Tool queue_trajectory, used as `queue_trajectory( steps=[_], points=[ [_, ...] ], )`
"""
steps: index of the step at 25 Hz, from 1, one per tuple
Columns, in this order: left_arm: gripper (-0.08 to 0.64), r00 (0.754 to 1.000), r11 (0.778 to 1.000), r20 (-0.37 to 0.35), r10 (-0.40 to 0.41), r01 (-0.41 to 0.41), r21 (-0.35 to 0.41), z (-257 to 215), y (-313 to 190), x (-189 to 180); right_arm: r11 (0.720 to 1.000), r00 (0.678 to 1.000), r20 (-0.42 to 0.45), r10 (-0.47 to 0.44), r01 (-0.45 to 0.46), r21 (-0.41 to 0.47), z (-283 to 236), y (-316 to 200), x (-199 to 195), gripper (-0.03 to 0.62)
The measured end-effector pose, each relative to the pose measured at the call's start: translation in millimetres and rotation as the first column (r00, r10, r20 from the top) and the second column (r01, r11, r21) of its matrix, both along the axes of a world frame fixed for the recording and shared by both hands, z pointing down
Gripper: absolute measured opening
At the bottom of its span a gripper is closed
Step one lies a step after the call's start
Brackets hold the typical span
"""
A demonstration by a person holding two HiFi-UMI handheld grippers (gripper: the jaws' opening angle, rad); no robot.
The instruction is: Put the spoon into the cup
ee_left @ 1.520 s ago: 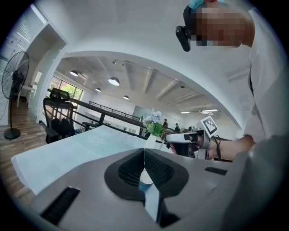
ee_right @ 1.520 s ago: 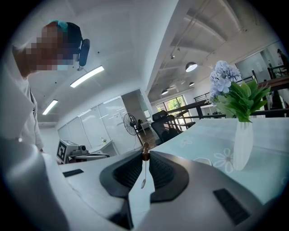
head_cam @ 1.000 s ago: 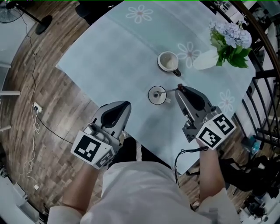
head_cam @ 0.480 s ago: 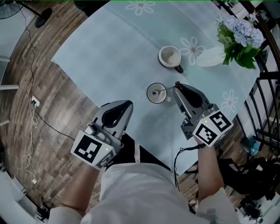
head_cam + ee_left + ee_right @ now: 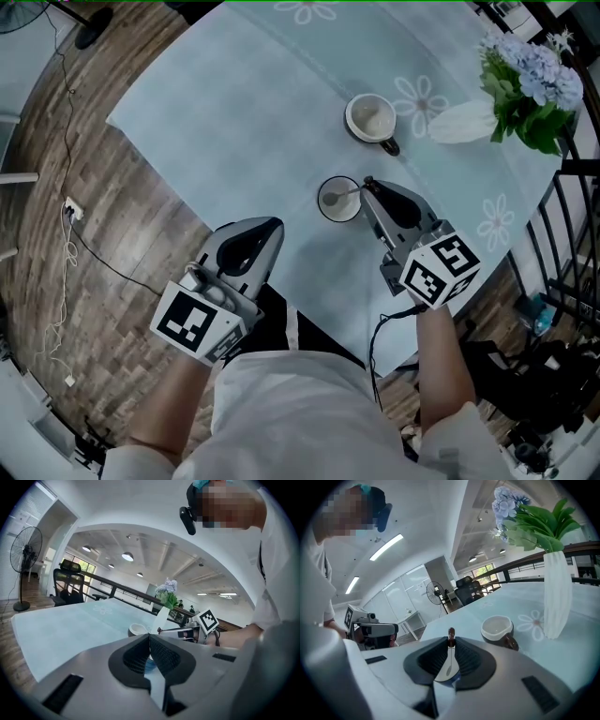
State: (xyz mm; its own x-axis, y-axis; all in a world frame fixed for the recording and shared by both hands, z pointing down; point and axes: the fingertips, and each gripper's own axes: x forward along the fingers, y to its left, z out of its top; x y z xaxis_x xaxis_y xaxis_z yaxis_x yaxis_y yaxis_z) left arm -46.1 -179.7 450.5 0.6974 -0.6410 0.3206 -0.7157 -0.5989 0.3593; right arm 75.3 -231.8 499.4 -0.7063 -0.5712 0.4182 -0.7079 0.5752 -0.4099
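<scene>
A white spoon (image 5: 349, 193) with a brown handle end (image 5: 451, 633) is pinched between the pads of my right gripper (image 5: 367, 186). Its bowl hangs down inside a small dark-rimmed blue cup (image 5: 328, 208) just left of the jaws. In the right gripper view the spoon (image 5: 448, 660) runs down between the shut jaws of that gripper (image 5: 451, 643), and a bit of blue shows beneath. My left gripper (image 5: 271, 229) hovers over the table's near edge, jaws together and empty (image 5: 150, 637). A second, white-lined mug (image 5: 371, 118) with a brown handle stands farther back.
A white vase (image 5: 465, 122) of blue flowers (image 5: 531, 77) stands at the table's far right (image 5: 556, 597), beside the mug (image 5: 498, 627). The pale flowered tablecloth (image 5: 225, 112) covers the table. A dark railing (image 5: 568, 216) runs along the right, wooden floor to the left.
My right gripper has sunk toward the blue cup with the spoon, its tips now closer to the rim. The left gripper has barely shifted.
</scene>
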Motion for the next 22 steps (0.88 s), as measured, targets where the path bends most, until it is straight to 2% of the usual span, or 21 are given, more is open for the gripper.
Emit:
queue_trajectory(
  steps=[22],
  points=[
    [0.021, 1.0, 1.0, -0.003, -0.012, 0.012, 0.004, -4, 3, -7, 0.999, 0.999, -0.035, -0.006, 0.005, -0.035, 27, 2, -9, 0.06]
  ],
)
